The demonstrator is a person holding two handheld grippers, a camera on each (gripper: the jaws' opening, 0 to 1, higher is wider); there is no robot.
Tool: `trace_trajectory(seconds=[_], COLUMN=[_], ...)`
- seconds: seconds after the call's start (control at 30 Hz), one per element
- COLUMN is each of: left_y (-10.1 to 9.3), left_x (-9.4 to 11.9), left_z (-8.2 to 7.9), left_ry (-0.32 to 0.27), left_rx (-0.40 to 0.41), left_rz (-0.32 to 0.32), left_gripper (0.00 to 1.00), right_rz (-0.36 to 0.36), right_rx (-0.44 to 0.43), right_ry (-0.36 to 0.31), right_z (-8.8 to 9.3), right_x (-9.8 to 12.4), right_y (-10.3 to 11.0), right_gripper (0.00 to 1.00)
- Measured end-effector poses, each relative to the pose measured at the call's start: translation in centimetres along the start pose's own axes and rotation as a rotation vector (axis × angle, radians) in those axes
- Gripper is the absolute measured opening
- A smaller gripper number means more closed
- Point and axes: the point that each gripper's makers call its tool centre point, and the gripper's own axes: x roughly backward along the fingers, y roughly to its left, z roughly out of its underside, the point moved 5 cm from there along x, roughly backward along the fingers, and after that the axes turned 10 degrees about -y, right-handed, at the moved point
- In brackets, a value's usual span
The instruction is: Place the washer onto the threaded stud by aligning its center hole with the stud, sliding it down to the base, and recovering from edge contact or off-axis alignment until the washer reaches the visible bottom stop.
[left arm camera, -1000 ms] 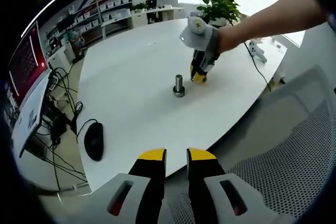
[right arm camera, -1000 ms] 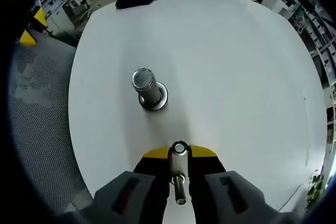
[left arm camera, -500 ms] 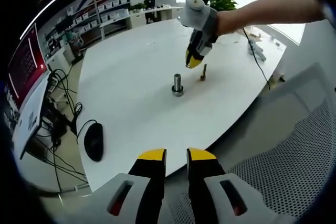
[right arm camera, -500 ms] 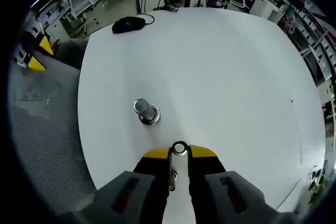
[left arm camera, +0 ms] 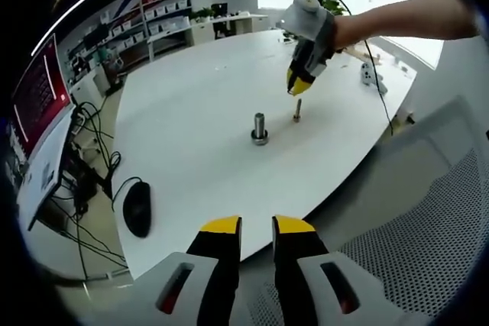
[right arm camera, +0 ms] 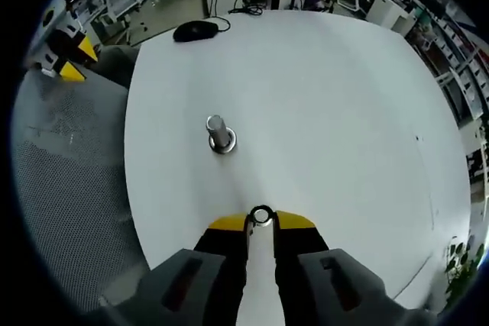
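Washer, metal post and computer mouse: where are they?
washer point(right arm camera: 261, 215): right gripper view, on its ring, pinched at the tool's tips
metal post point(right arm camera: 218, 129): right gripper view, on its shaft
computer mouse point(left arm camera: 137, 205): left gripper view, on its black back

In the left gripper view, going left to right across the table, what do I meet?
Computer mouse → metal post with a ring at its base → small upright stud, with the right tool above it → white gadget near the far edge.

An office: shelving, monitor, meeting table.
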Motion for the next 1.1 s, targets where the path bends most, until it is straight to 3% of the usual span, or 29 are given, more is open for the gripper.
trace_trajectory(seconds=[0.57, 1.1], left_y=[0.0, 0.0], left_x=[0.0, -0.1], left_z=[-0.1, 0.1], left_ry=[-0.001, 0.01], left_rx=[0.001, 0.0], left_rz=[0.002, 0.006], left_gripper=[0.13, 0.13], right_rz=[-0.02, -0.034], right_rx=[0.061, 0.041], right_ry=[0.051, 0.071], right_z=[1.4, 2.2], right_x=[-0.5, -2.0], right_y=[0.9, 0.8], right_gripper=[0.14, 0.14])
